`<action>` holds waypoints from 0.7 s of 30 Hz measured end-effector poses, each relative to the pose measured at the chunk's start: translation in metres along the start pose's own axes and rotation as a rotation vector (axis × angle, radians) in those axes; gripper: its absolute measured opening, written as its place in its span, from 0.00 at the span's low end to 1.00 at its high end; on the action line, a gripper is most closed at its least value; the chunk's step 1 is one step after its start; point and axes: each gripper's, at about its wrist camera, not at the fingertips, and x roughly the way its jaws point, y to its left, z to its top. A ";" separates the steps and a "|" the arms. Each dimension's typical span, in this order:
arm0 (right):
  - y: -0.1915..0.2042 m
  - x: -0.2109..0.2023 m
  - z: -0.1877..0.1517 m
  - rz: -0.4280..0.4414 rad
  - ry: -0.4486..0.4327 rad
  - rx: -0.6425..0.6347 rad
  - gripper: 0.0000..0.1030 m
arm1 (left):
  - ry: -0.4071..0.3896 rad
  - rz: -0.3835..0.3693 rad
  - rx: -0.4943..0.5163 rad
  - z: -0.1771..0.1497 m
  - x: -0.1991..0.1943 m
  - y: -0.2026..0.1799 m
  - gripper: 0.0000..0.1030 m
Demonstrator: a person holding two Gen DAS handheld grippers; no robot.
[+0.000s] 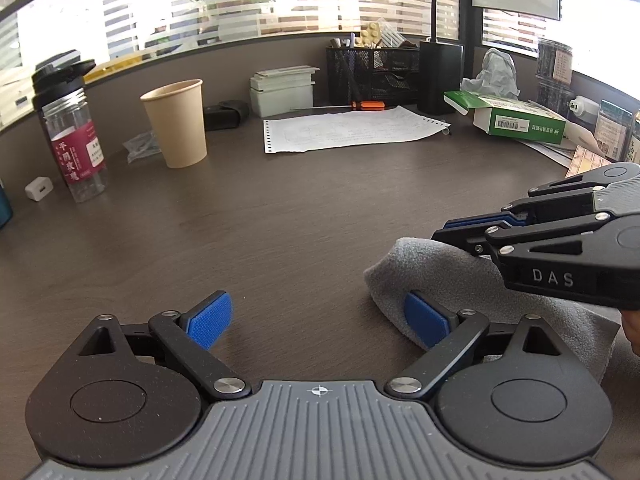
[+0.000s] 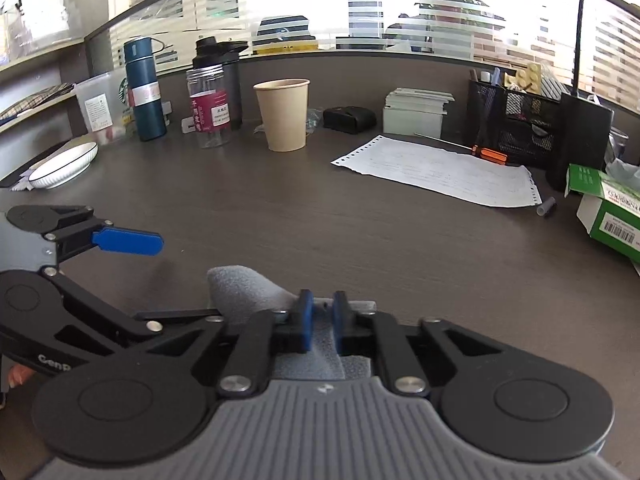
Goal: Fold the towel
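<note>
Right wrist view, right tool [image 2: 320, 314] pinching grey towel [image 2: 244, 288], left tool [image 1: 318, 320] spread beside it

left gripper [image 1: 318, 322] jaws spread, grey towel [image 1: 436, 276]

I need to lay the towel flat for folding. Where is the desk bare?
The desk is bare between the towel, the paper cup and the printed sheet. The back edge is crowded: bottles, black mesh organizer, green box on the right.
</note>
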 end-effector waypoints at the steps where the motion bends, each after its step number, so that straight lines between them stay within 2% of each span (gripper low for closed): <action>1: 0.003 -0.001 0.000 -0.005 -0.001 -0.017 0.05 | 0.000 0.000 0.001 0.000 0.000 0.000 0.95; 11: -0.013 -0.021 0.011 -0.097 -0.067 -0.004 0.04 | 0.004 -0.006 0.001 0.001 0.001 0.002 0.95; 13: -0.017 -0.016 0.010 -0.093 -0.058 0.010 0.04 | 0.004 -0.005 0.003 0.001 0.001 0.002 0.95; 15: -0.020 -0.017 0.009 -0.041 -0.054 0.051 0.05 | 0.005 -0.005 0.005 0.001 0.001 0.002 0.95; 16: -0.022 -0.017 0.009 0.002 -0.048 0.087 0.11 | 0.005 -0.004 0.007 0.001 0.001 0.001 0.95; 17: -0.022 -0.018 0.008 0.019 -0.045 0.097 0.13 | 0.004 -0.004 0.008 0.001 0.001 0.001 0.95; 21: -0.011 -0.014 0.009 0.022 -0.037 0.064 0.17 | 0.003 -0.004 0.008 0.001 0.001 0.001 0.95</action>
